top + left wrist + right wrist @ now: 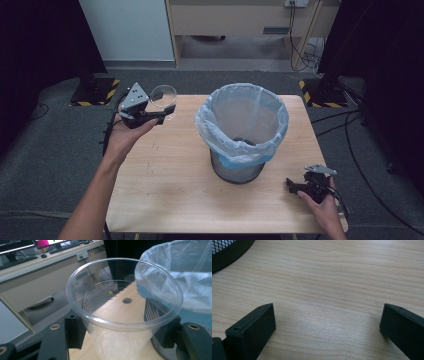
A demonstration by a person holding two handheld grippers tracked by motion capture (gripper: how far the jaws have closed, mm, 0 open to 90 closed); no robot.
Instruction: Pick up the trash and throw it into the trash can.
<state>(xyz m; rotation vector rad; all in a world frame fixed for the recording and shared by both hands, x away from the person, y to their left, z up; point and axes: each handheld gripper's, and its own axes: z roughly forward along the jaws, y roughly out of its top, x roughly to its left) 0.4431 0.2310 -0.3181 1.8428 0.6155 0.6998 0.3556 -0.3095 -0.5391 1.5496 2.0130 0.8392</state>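
Observation:
A clear plastic cup (164, 98) is held upright in my left gripper (159, 116), above the table's far left corner. In the left gripper view the cup (122, 315) sits between both black jaws, which press on its sides below the rim. A mesh waste bin (242, 134) lined with a pale blue bag stands in the middle of the wooden table (165, 185), to the right of the cup. My right gripper (295, 186) rests low at the near right of the table, open, its jaws wide apart over bare wood (327, 322).
The bin's bagged rim (185, 272) rises just right of the cup. The bin's black mesh base (227, 250) lies ahead and left of the right gripper. Cables and stand bases sit on the grey floor around the table.

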